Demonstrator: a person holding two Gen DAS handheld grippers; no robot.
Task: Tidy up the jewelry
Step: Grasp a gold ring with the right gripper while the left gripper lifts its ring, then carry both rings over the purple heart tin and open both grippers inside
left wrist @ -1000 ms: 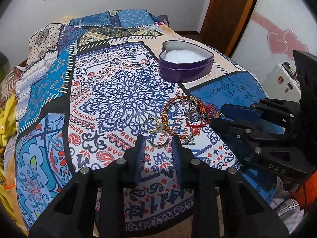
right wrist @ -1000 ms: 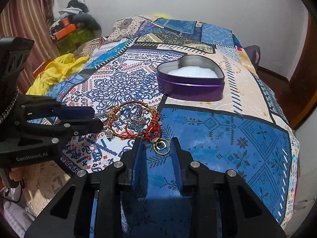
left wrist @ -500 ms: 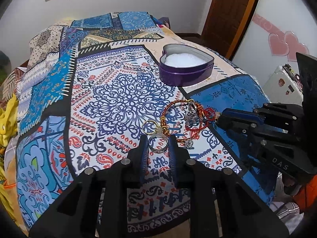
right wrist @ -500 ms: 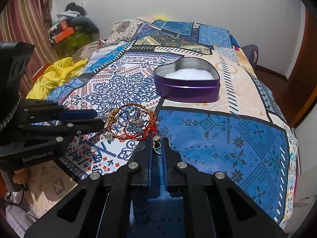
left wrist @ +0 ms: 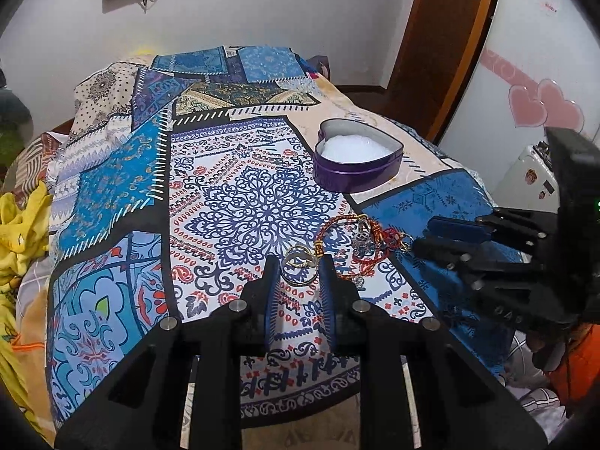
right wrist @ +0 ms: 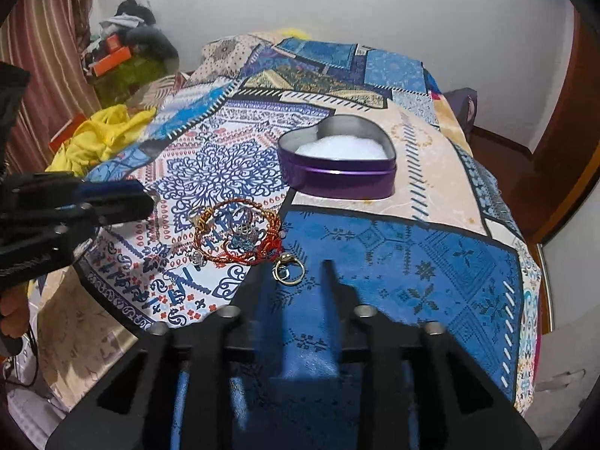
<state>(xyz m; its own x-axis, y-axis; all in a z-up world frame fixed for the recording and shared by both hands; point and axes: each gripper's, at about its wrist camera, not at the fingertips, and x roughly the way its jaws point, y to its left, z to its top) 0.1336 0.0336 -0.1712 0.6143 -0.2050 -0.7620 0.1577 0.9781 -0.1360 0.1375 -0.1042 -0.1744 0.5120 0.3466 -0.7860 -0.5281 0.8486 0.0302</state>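
A pile of jewelry lies on the patterned bedspread: red and gold bracelets (left wrist: pixel 348 240) (right wrist: pixel 236 236) with silver charms. A gold ring pair (left wrist: pixel 300 268) lies between the open fingers of my left gripper (left wrist: pixel 298 268). Another gold hoop (right wrist: pixel 288 272) lies between the open fingers of my right gripper (right wrist: pixel 294 272), nearer the left finger. A purple heart-shaped tin (left wrist: pixel 358 159) (right wrist: pixel 337 163) with white padding stands open farther back. Each gripper shows in the other's view: the right (left wrist: pixel 431 238), the left (right wrist: pixel 148 197).
The bed (left wrist: pixel 120 187) fills both views. Yellow cloth (right wrist: pixel 101 135) lies at its left side, with clutter in the far corner. A wooden door (left wrist: pixel 442 37) and a white appliance with pink hearts (left wrist: pixel 536 108) stand to the right.
My right gripper, nearly shut around the gold hoop half a second ago, has opened. My left gripper has stayed open around the gold rings, moving slightly forward.
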